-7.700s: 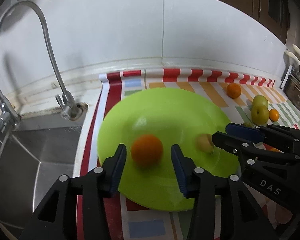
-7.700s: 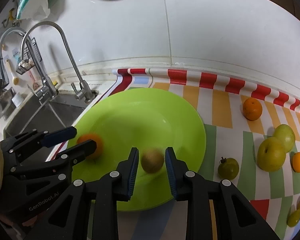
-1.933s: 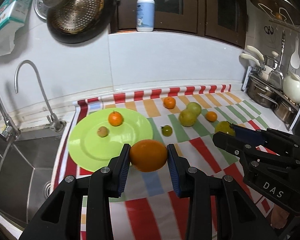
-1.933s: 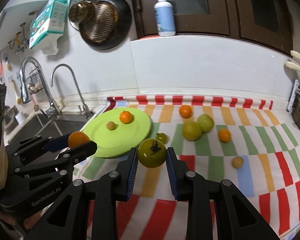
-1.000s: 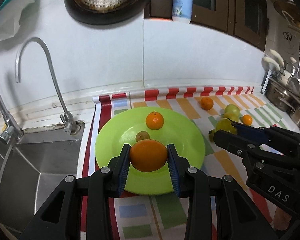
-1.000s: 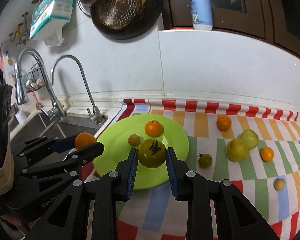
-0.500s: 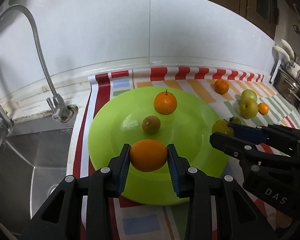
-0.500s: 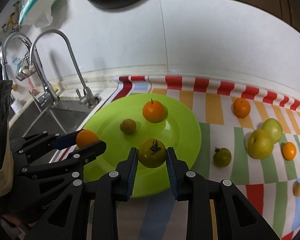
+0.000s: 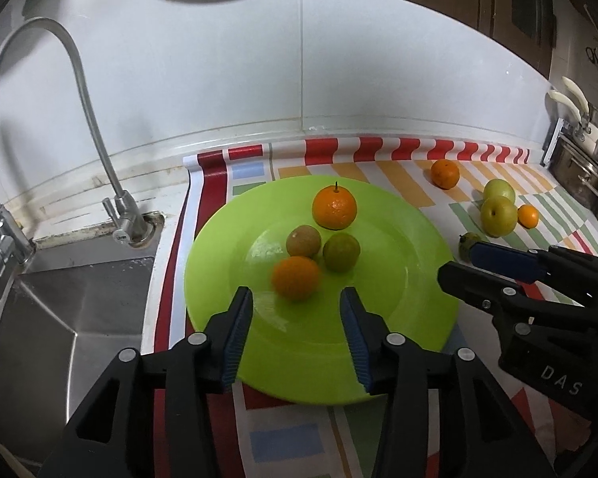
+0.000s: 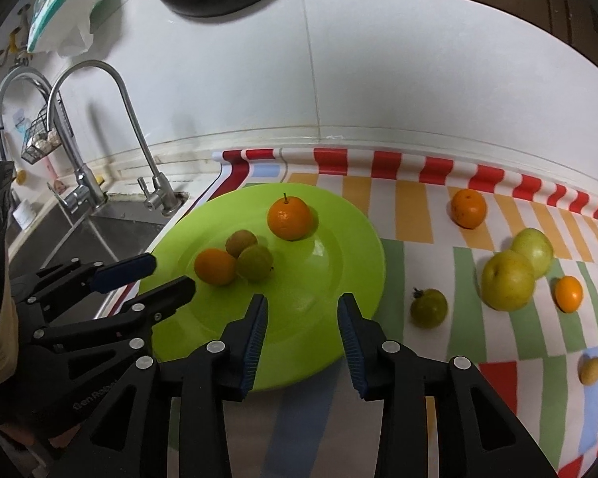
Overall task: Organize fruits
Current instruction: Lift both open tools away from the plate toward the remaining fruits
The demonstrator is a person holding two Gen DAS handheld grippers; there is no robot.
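Four fruits sit on the green plate (image 9: 410,279): an orange (image 9: 295,277), a green tomato (image 9: 341,251), a brown fruit (image 9: 303,241) and a tangerine (image 9: 334,206). The left hand-held gripper (image 9: 296,320) and right hand-held gripper (image 10: 301,320) are both wide apart and hold nothing.

Ahead of the two spread claws, one green plate (image 10: 339,235) carries four fruits, namely two oranges, one green fruit and one brown fruit, while off to their right the striped cloth (image 10: 414,215) holds six more.
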